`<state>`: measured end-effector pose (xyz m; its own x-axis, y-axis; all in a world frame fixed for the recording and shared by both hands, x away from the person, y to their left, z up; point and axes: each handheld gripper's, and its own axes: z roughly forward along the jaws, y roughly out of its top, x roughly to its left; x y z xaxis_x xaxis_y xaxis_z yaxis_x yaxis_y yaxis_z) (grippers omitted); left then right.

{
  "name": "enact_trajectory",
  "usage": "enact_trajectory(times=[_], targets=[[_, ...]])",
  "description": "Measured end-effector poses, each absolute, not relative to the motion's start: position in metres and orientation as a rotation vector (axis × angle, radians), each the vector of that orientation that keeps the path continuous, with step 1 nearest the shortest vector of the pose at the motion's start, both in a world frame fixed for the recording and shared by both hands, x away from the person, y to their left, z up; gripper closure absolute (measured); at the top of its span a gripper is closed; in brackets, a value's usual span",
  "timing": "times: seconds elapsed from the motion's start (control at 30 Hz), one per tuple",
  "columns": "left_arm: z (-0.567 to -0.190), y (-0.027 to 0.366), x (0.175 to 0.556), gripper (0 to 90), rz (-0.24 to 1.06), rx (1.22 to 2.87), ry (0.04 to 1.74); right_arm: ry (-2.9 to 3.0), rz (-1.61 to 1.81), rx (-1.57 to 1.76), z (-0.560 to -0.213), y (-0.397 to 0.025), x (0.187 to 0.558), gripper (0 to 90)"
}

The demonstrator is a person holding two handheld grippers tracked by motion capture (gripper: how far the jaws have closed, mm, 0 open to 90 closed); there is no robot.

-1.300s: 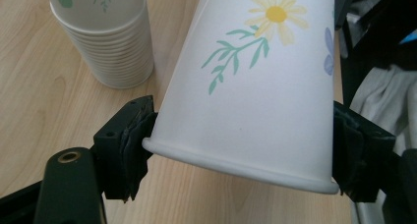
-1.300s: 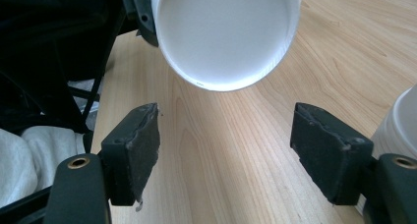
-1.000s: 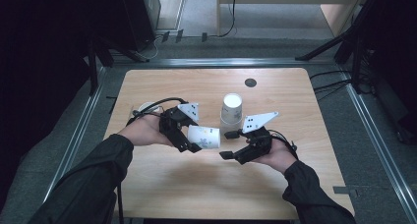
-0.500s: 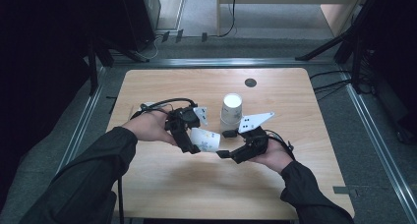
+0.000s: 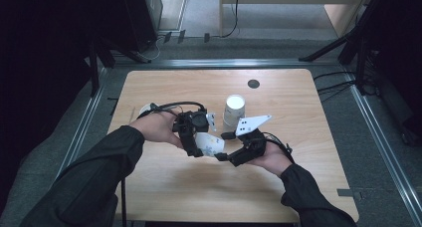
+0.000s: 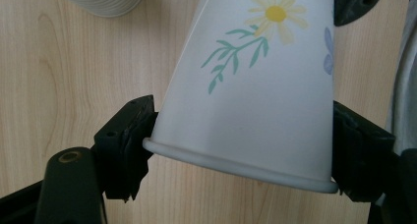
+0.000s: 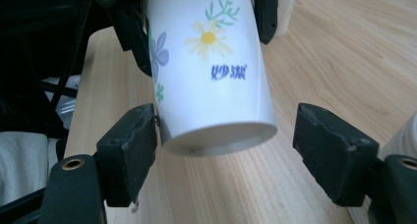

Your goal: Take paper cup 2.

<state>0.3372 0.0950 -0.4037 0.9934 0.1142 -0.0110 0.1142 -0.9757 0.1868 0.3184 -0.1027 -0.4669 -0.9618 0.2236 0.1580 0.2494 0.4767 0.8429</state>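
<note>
The left gripper (image 5: 195, 137) holds a white paper cup (image 5: 209, 143) with flowers on it, up off the wooden table (image 5: 298, 102), near the middle. In the left gripper view its two black jaws press on both sides of the cup (image 6: 255, 86) close to the rolled rim, so they are clamped on it. The cup lies on its side in the air, with its bottom end pointing at the right gripper (image 5: 230, 148). In the right gripper view the bottom of the cup (image 7: 211, 76) sits between that gripper's jaws. The jaws are apart; the left one touches the cup or almost does, and the right one has a clear gap of table showing beside it. A yellow flower, a blue flower and some blue writing can be seen on the cup there. Behind the cup on the table stands a stack of white cups (image 5: 234, 111), upright, just beside the two grippers. A small dark round spot (image 5: 253, 83) is on the table farther back. Compared with one second ago, the left hand and its cup have moved a little to the right, closer to the right gripper, and the right gripper has come in so the cup's bottom is now between its jaws. The stack has stayed where it was.
</note>
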Motion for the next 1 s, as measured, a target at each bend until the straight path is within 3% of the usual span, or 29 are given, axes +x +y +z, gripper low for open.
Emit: enact_trajectory(times=[1.0], targets=[[-0.411, 0.092, 0.336, 21.5, -0.042, 2.941, 0.171, -2.722, -1.483, -0.355, -0.471, -0.087, 0.315, 34.4]])
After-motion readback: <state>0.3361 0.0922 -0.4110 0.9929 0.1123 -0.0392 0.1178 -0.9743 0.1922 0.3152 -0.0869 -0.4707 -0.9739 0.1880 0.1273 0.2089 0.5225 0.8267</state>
